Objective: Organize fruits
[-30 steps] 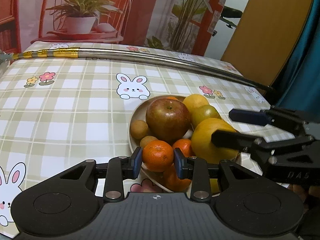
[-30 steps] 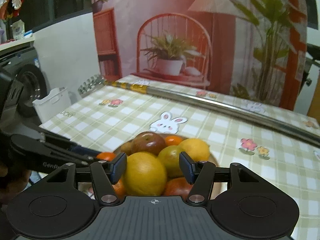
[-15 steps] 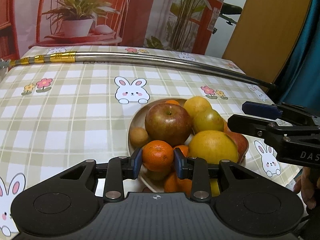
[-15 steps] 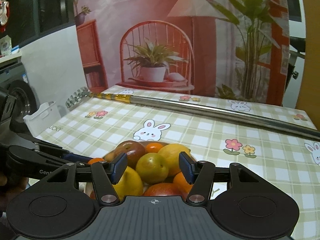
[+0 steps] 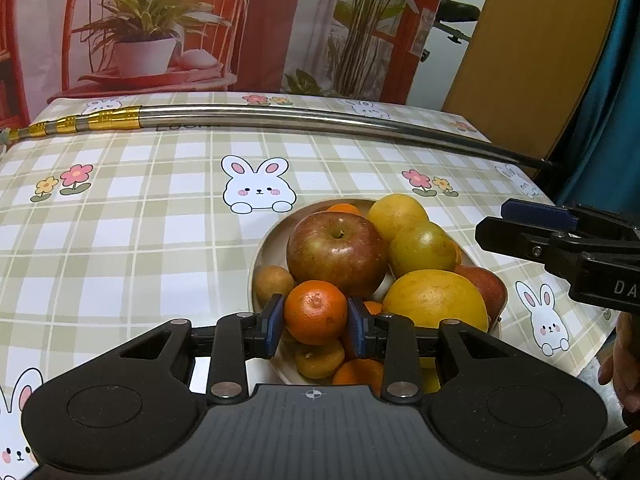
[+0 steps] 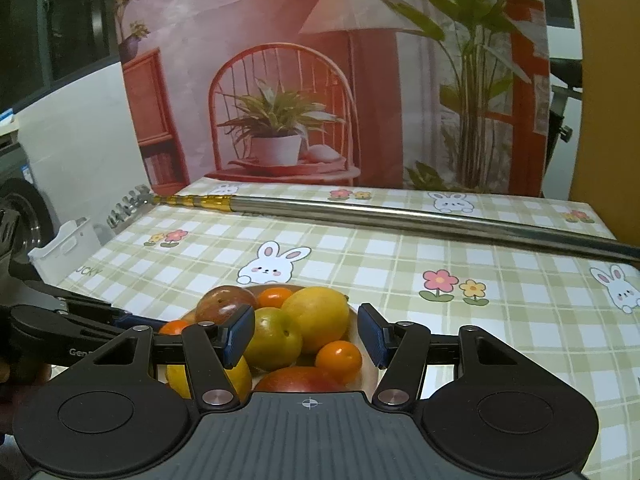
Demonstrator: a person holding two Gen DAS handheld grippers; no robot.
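A pale plate (image 5: 267,245) on the checked tablecloth is heaped with fruit: a big red apple (image 5: 337,253), yellow citrus (image 5: 435,298), a green-yellow fruit (image 5: 422,249), small tangerines and brown round fruits. My left gripper (image 5: 316,322) is shut on a small orange tangerine (image 5: 316,311), held above the pile's near side. My right gripper (image 6: 306,334) is open above the plate (image 6: 365,364), over the green-yellow fruit (image 6: 273,338) and a lemon-like fruit (image 6: 316,318), touching none. Its fingers (image 5: 520,236) show at the right of the left wrist view.
A long steel pole (image 5: 280,118) with a gold-taped end lies across the table's far side. A backdrop with a chair and a plant stands behind. The table edge falls away at right (image 5: 592,344). A white bin (image 6: 66,244) sits off the left edge.
My left gripper has lifted the tangerine up off the pile. My right gripper has drawn back and risen away from the large yellow citrus it straddled, staying open.
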